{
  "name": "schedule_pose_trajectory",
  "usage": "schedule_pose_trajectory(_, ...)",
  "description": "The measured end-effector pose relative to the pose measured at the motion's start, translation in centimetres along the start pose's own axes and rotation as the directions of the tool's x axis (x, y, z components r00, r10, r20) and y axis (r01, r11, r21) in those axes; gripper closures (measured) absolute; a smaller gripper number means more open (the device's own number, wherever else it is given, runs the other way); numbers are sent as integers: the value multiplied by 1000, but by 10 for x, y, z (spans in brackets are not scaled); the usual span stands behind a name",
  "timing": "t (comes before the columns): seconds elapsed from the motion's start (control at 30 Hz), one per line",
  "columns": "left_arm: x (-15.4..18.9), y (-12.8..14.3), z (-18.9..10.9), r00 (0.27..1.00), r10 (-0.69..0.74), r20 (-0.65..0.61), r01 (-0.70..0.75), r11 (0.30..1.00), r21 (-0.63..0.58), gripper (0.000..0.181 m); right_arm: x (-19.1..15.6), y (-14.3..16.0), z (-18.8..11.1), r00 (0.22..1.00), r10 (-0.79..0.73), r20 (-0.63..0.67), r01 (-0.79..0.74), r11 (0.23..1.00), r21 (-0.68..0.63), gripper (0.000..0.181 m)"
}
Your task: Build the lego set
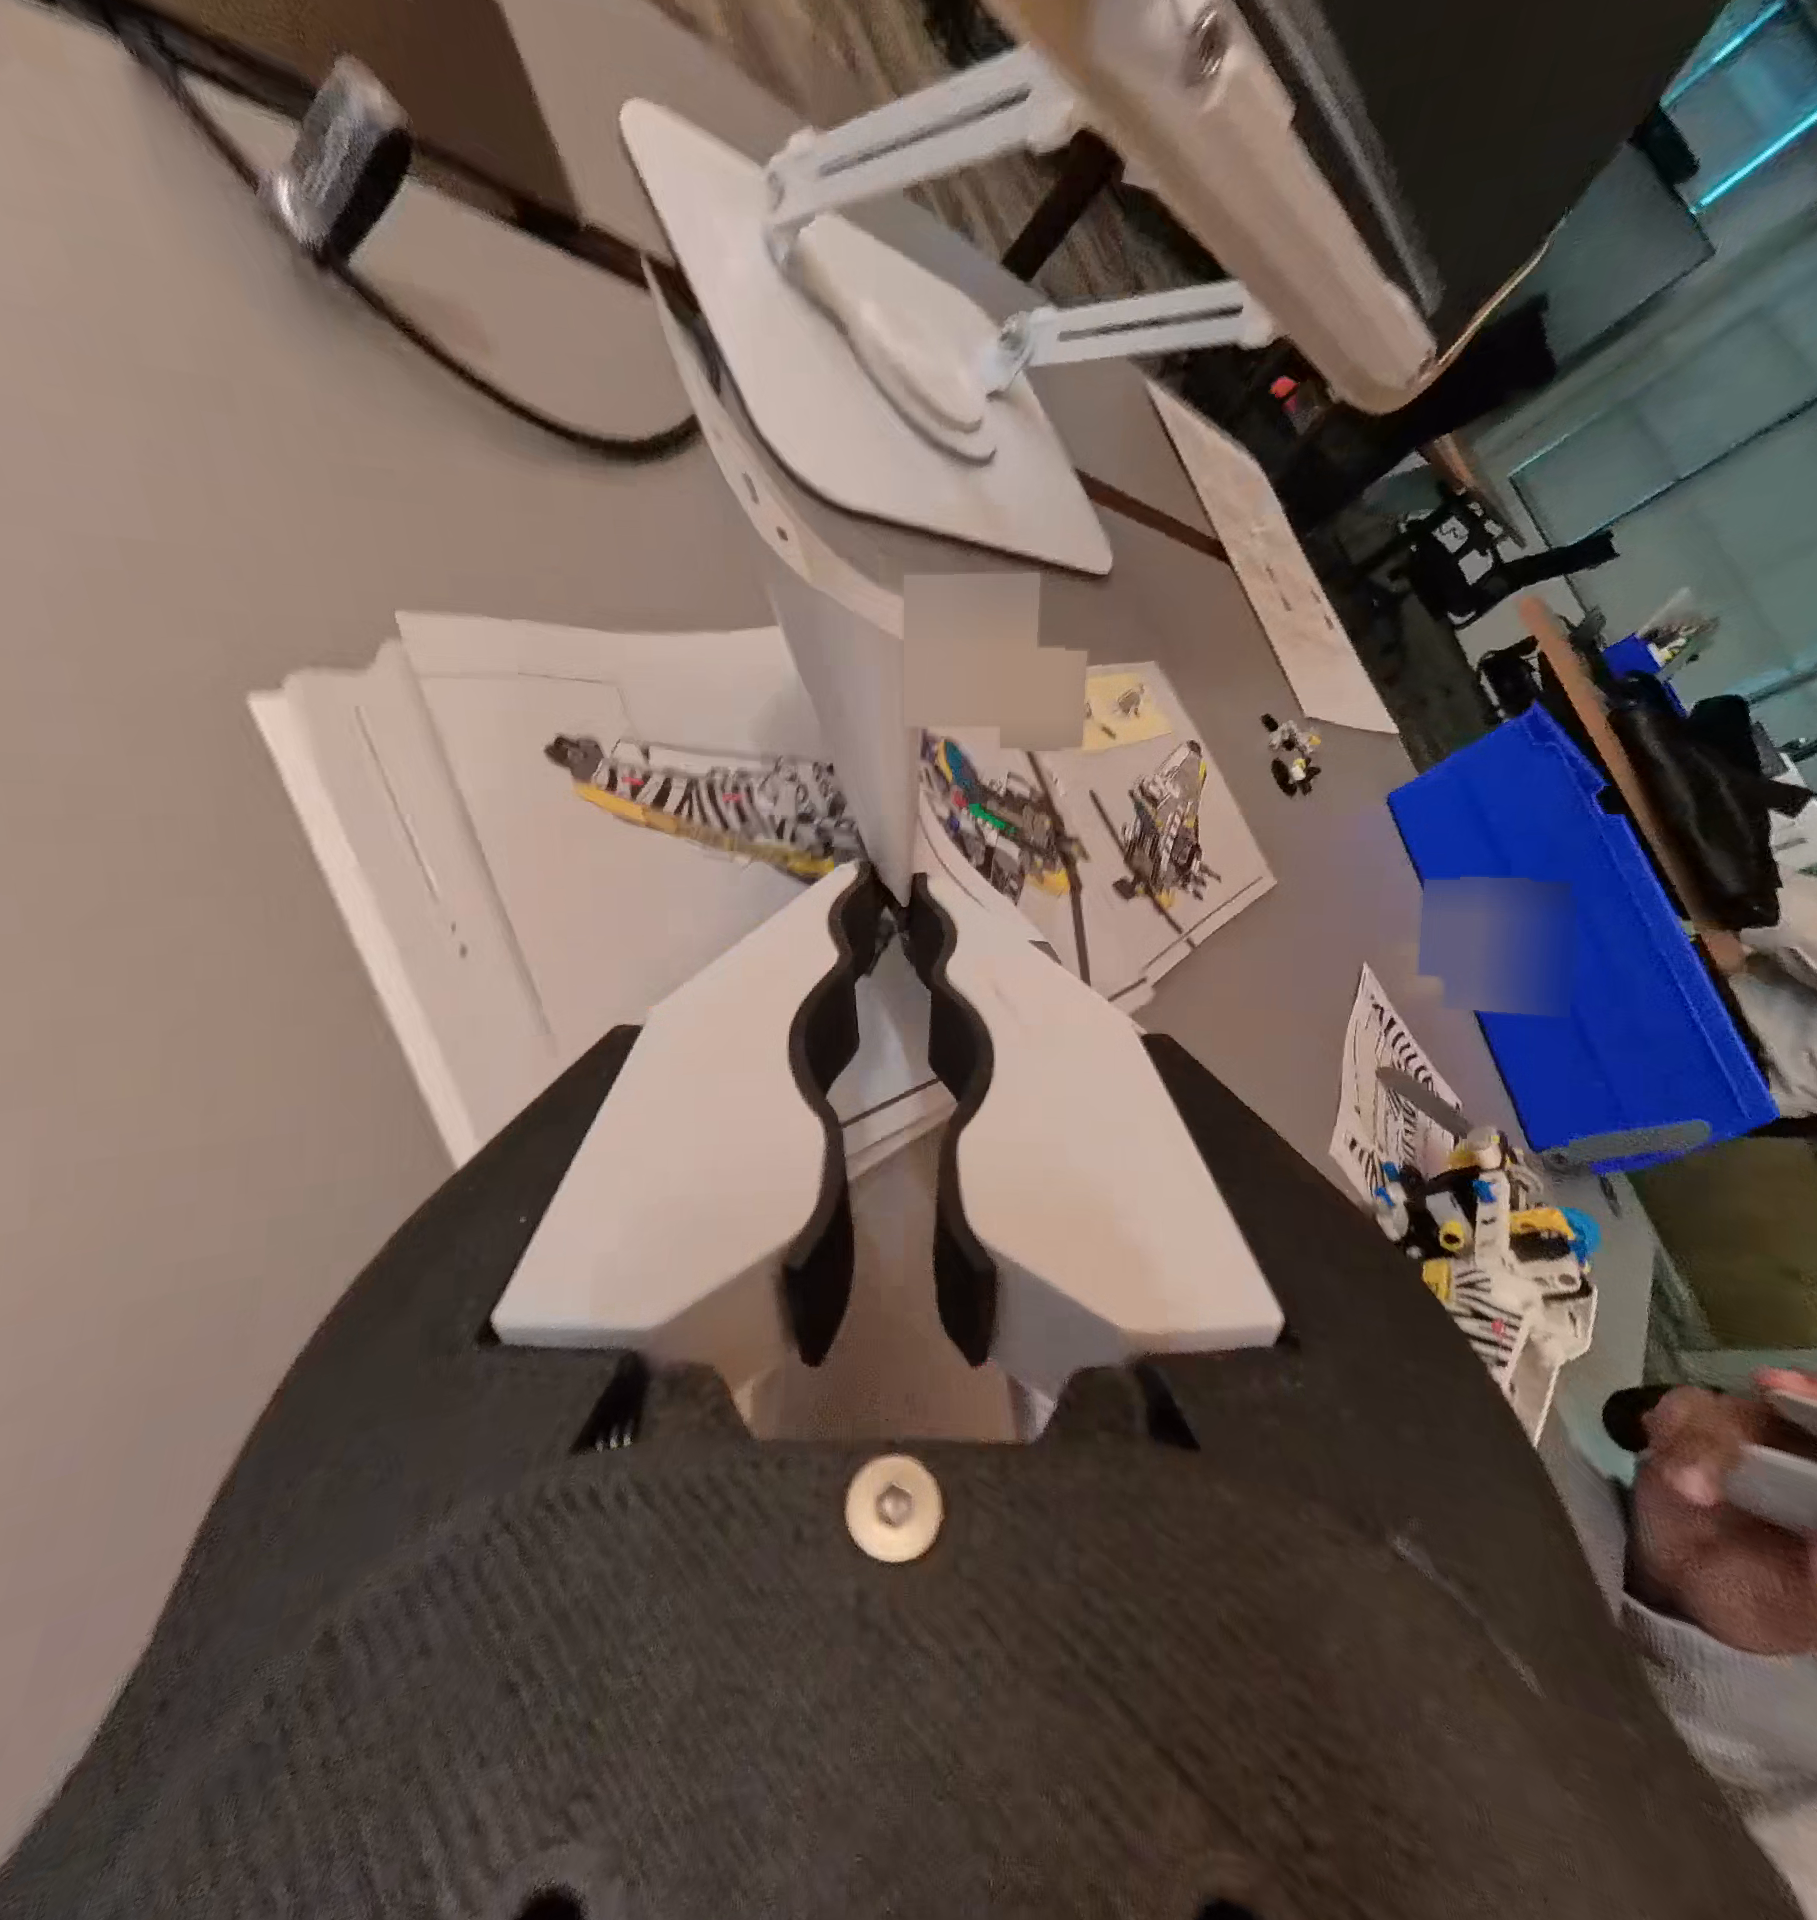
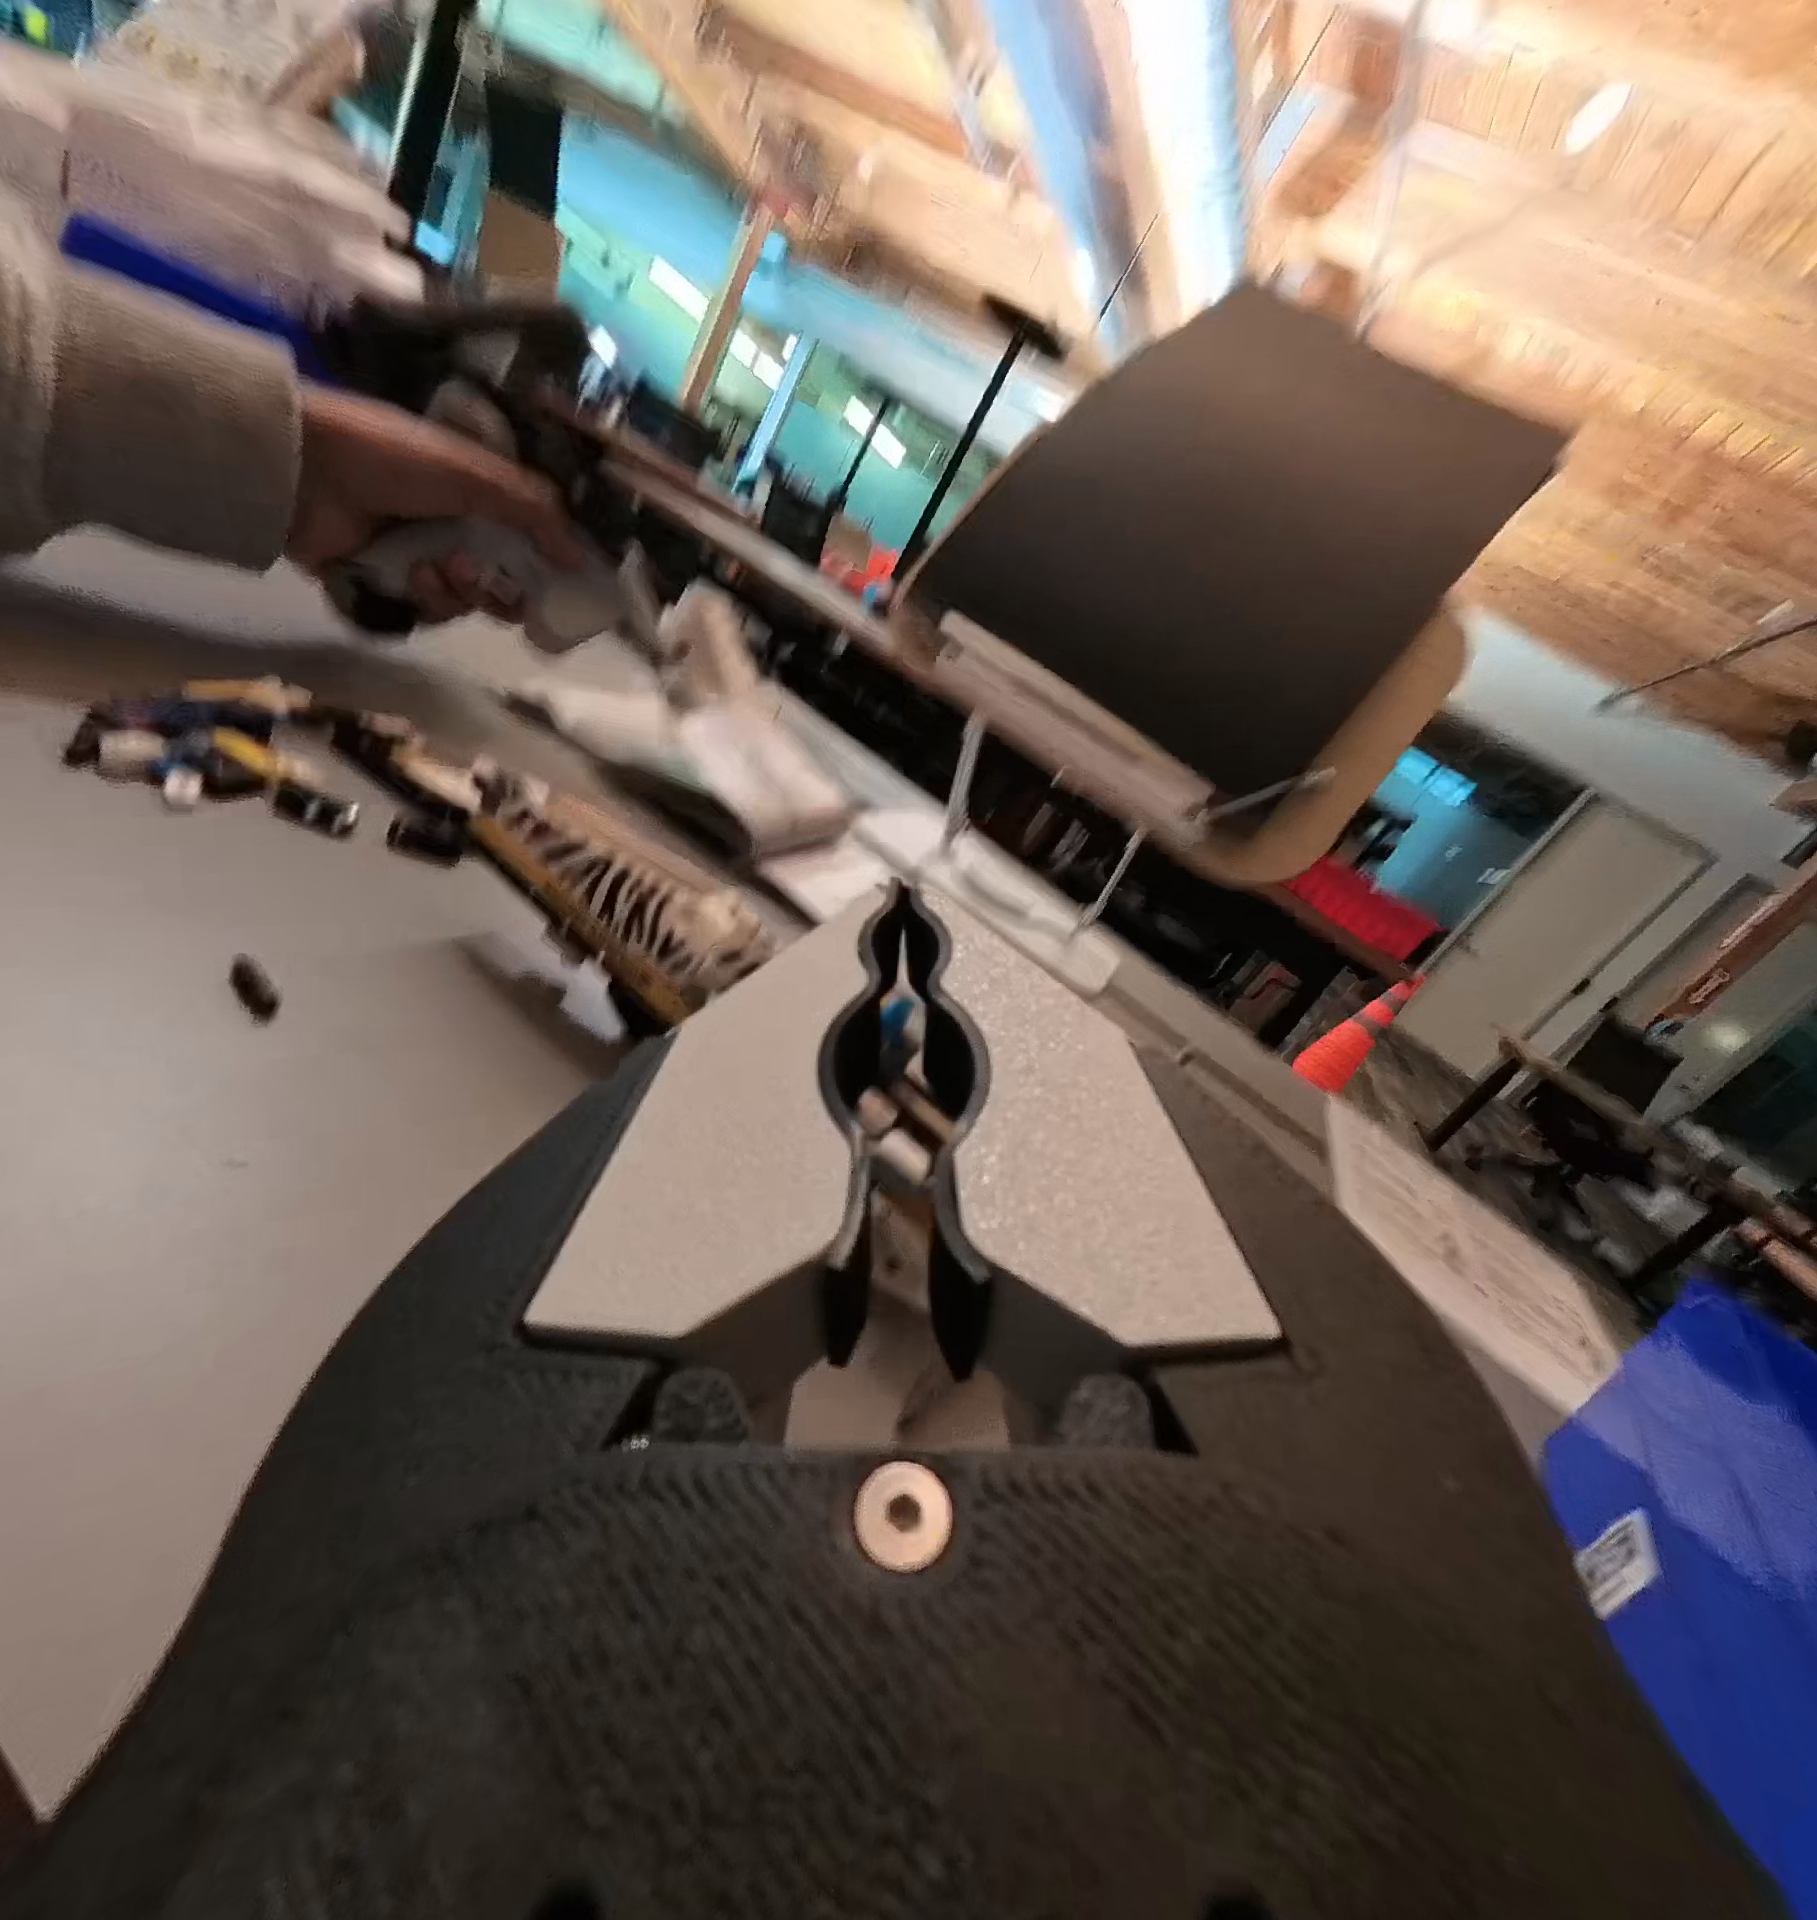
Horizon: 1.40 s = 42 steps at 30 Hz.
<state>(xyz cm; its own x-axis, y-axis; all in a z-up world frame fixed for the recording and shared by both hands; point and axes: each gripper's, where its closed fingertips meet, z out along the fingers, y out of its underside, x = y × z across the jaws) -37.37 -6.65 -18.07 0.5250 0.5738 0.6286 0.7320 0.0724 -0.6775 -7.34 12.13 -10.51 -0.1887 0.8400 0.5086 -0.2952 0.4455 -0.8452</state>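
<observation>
Pinching a booklet page [image 1: 842,707], the left gripper [image 1: 891,894] hides part of it; the right gripper [image 2: 902,920] looks closed, its view blurred.

Partly built lego model [image 1: 1486,1236]: zebra-striped white/black body with yellow and blue parts, grey rotor blade on top. Lies on the striped sheet at 4 o'clock in left wrist view. Small black-and-white lego piece [image 1: 1291,755] apart at 2 o'clock. In right wrist view the model [image 2: 592,883] is blurred, at 10 o'clock.
</observation>
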Motion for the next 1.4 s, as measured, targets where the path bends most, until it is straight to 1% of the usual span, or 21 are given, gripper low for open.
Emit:
schedule_pose_trajectory(0.07,-5,11,-1,1000,-10,-8,10,1000,-29,175,14,-45,-6,998,-12,-64,23,985,171,181)
schedule_pose_trajectory(0.13,-12,19,-2,1000,-6,21,7,998,-58,165,27,-85,7,997,4,-78,15,970,242,181)
schedule_pose_trajectory(0.2,-27,15,-4,994,6,110,-3,999,-33,135,32,-105,41,997,82,11,-83,974,210,181)
schedule_pose_trajectory(0.23,-34,8,-8,988,18,152,-19,1000,2,128,30,-108,62,986,142,86,-155,974,168,181)
schedule_pose_trajectory(0.3,-41,-6,-18,980,32,197,-49,996,78,119,20,-122,97,943,229,242,-264,957,122,181)
schedule_pose_trajectory(0.33,-42,-12,-23,979,36,203,-59,992,111,119,18,-133,113,931,241,276,-284,950,128,181)
schedule_pose_trajectory(0.4,-44,-22,-35,974,55,219,-92,982,163,119,19,-145,151,941,210,267,-247,962,116,181)
schedule_pose_trajectory(0.47,-49,-30,-48,963,79,256,-133,970,203,119,19,-127,198,955,151,254,-154,988,-8,181)
schedule_pose_trajectory(0.53,-46,-41,-58,968,78,238,-138,959,246,119,15,-79,245,956,126,264,-70,975,-213,181)
schedule_pose_trajectory(0.57,-42,-46,-61,973,80,216,-138,955,264,119,6,-49,262,942,149,301,-44,943,-331,181)
schedule_pose_trajectory(0.63,-41,-48,-62,971,96,218,-154,951,268,120,-19,-2,279,891,255,375,-17,845,-534,181)
schedule_pose_trajectory(0.67,-40,-45,-59,969,109,220,-165,954,252,120,-29,16,284,872,286,398,4,808,-589,181)
schedule_pose_trajectory(0.73,-42,-37,-49,965,128,227,-176,962,207,120,-35,52,296,880,256,399,85,742,-665,181)
schedule_pose_trajectory(0.8,-47,-26,-37,957,154,246,-193,971,144,120,-36,93,301,888,225,400,173,643,-746,181)
schedule_pose_trajectory(0.87,-48,-19,-29,951,177,254,-205,975,86,120,-48,121,302,868,283,408,198,557,-806,181)
schedule_pose_trajectory(0.9,-47,-19,-29,946,191,260,-218,973,79,120,-56,127,302,852,323,411,192,537,-821,181)
schedule_pose_trajectory(0.97,-48,-19,-31,927,235,293,-263,963,59,120,-72,130,305,829,367,423,181,539,-823,181)
schedule_pose_trajectory(1.13,-68,-13,-38,826,374,421,-369,924,-96,120,-99,130,308,795,378,475,222,547,-807,181)
schedule_pose_trajectory(1.23,-71,-1,-33,783,443,436,-403,896,-188,120,-110,133,308,780,393,487,231,542,-808,181)
schedule_pose_trajectory(1.3,-68,-1,-34,755,483,444,-438,875,-206,120,-113,134,308,774,403,487,220,551,-805,181)
schedule_pose_trajectory(1.4,-59,-1,-34,769,488,413,-450,872,-193,120,-113,134,308,770,423,478,183,572,-800,181)
